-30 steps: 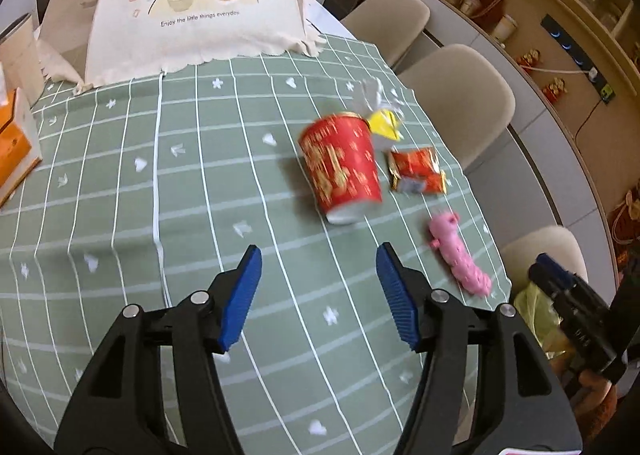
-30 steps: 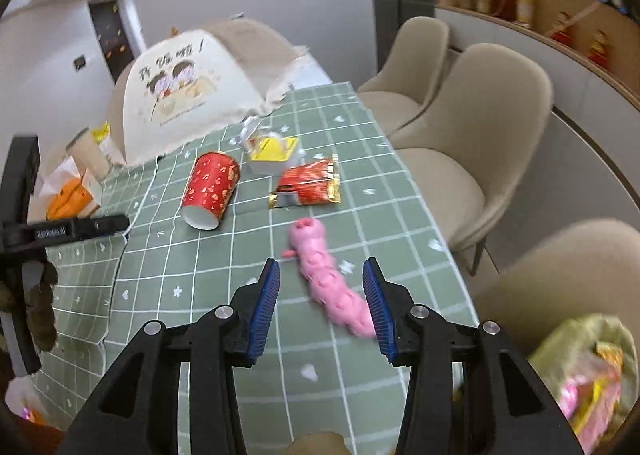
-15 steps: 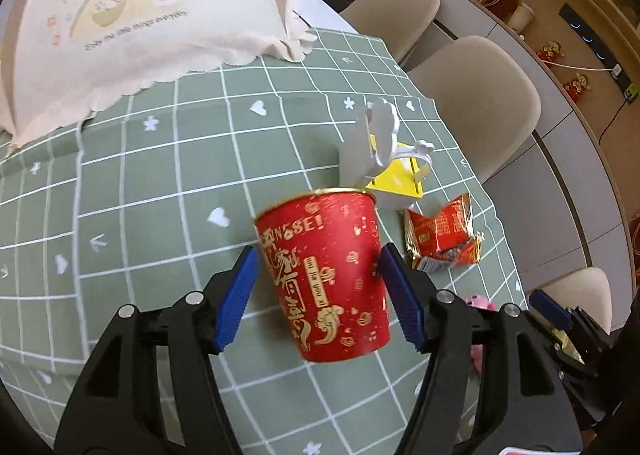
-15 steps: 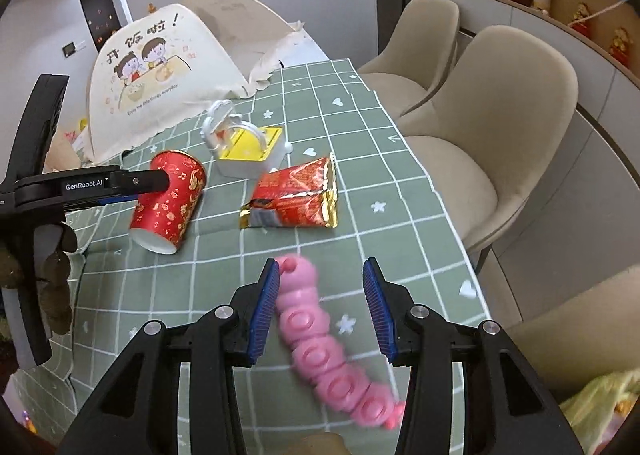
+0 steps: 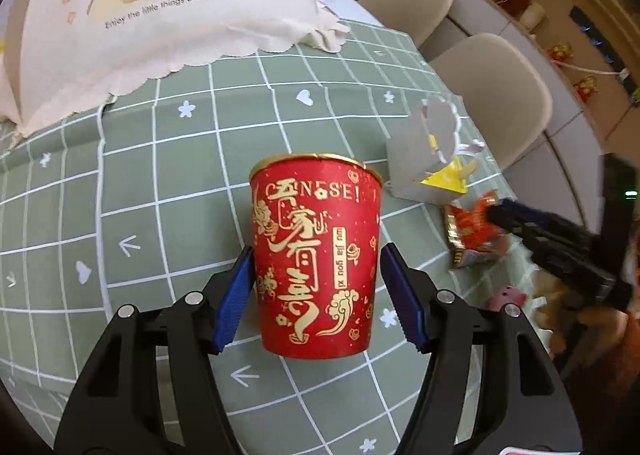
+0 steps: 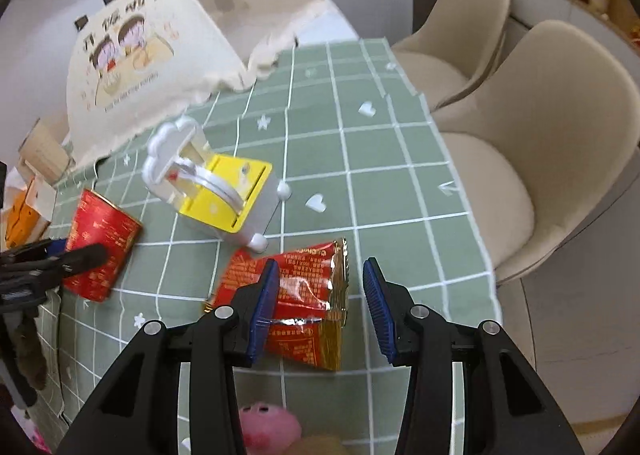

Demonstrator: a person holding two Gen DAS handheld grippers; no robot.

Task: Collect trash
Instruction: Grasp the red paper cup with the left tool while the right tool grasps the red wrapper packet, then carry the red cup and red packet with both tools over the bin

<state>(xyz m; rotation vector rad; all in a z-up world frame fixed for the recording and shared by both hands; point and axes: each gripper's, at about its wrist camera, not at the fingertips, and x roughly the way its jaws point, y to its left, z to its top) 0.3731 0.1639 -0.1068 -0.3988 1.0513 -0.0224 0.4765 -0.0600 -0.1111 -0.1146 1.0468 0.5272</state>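
A red paper cup [image 5: 316, 255] with gold print lies on its side on the green checked tablecloth [image 5: 160, 183]. My left gripper [image 5: 320, 295] is open with its blue pads on either side of the cup. The cup also shows in the right wrist view [image 6: 100, 243]. A red and gold snack wrapper [image 6: 308, 299] lies flat. My right gripper [image 6: 320, 311] is open just above the wrapper, its left pad over it. The wrapper also shows in the left wrist view [image 5: 468, 235].
A white and yellow plastic toy box [image 6: 212, 191] stands open behind the wrapper. A pink plush toy [image 6: 268, 429] lies at the near table edge. A cream food cover tent [image 5: 160, 15] stands at the back. Beige chairs [image 6: 520, 159] line the right side.
Both grippers have moved forward. The left one now straddles the red cup. The right one has passed over the pink toy and now hangs over the snack wrapper.
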